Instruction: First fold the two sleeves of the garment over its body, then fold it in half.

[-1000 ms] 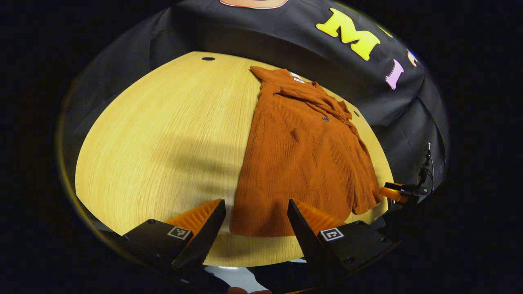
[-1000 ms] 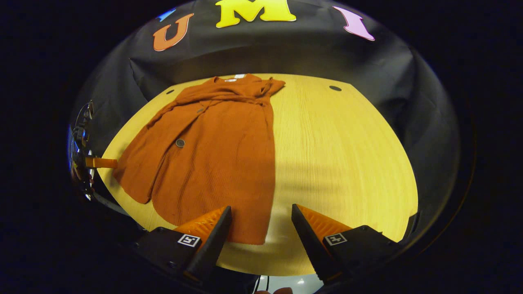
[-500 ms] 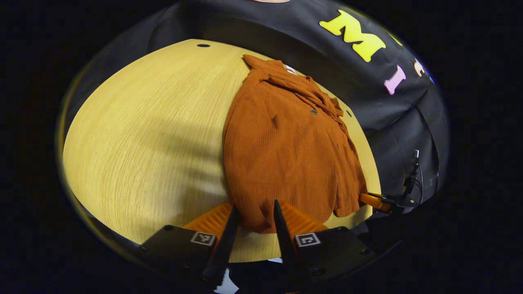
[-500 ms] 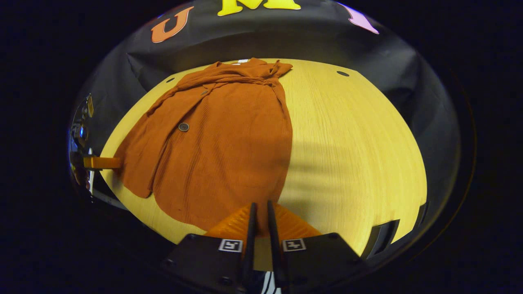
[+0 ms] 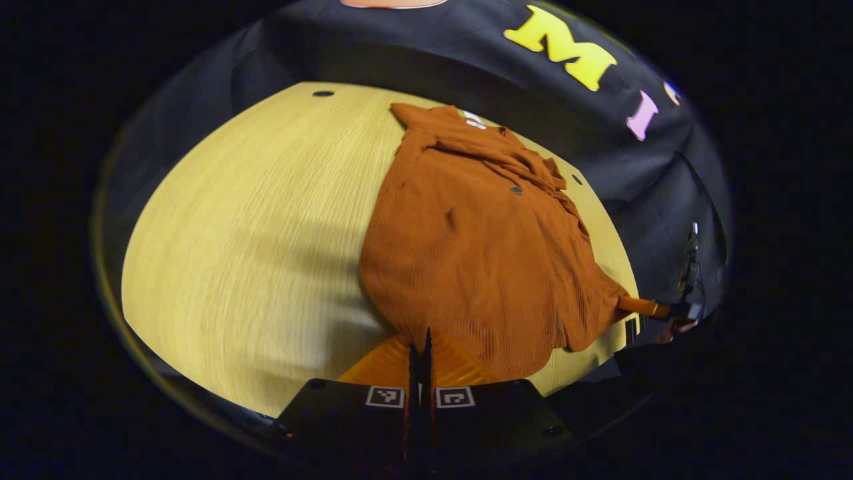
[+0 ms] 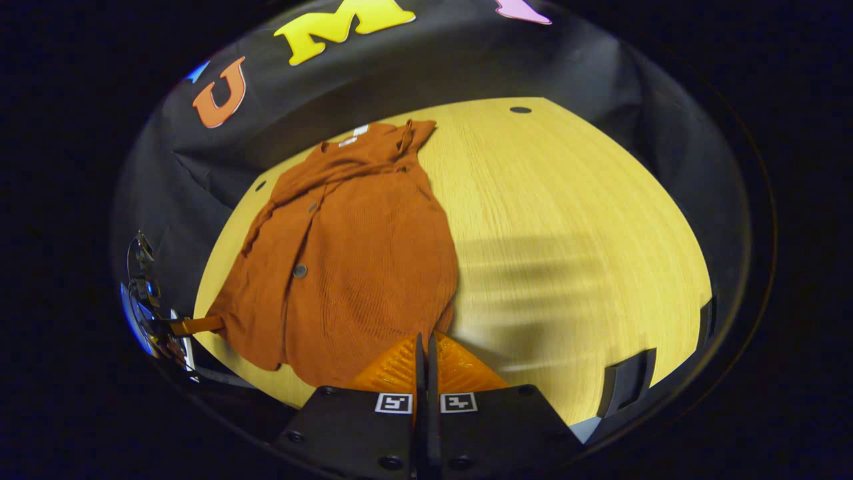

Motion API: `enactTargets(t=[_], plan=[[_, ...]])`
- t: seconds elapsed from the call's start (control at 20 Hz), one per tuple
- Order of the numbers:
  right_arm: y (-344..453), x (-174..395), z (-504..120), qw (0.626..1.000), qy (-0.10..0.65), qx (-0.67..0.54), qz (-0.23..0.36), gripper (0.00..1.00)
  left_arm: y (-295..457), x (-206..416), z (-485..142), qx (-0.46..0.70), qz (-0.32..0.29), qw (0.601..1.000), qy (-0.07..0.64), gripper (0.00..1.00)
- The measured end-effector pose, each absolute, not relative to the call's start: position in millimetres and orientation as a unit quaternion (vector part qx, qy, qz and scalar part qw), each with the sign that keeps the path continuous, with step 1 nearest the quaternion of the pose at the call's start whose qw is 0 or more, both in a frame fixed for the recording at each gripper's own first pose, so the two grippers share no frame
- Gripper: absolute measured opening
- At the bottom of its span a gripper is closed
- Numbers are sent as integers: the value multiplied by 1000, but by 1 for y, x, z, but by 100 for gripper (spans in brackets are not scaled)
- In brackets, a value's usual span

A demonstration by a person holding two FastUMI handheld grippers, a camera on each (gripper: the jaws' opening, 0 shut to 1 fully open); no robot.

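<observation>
I am pinching the garment's near hem corners with both grippers, left and right, jaws closed on cloth, its long axis running far across the counter

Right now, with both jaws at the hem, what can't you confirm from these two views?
- Left gripper: its own jaws cover the hem of the garment, so the bite is unconfirmed.
- Right gripper: same.
- Sleeves: bunched near the collar, layers unclear.
- Table: near edge cut off.
</observation>
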State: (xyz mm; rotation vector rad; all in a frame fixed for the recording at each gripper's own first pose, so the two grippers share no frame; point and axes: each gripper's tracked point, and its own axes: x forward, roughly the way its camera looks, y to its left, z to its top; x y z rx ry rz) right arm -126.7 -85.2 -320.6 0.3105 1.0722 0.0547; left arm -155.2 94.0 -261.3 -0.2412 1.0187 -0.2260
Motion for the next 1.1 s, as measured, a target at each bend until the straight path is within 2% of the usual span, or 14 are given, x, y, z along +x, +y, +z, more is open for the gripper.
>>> enactTargets(t=[0.5,0.9,1.1], plan=[[-72,4,-204,916,377,120,64,1,53,-35,-132,-23,-198,926,320,3],[-54,111,-125,946,292,102,93,1,71,62,-56,-40,-178,957,225,3],[-34,198,-118,954,269,81,107,0,75,144,-45,-46,-167,965,195,3]])
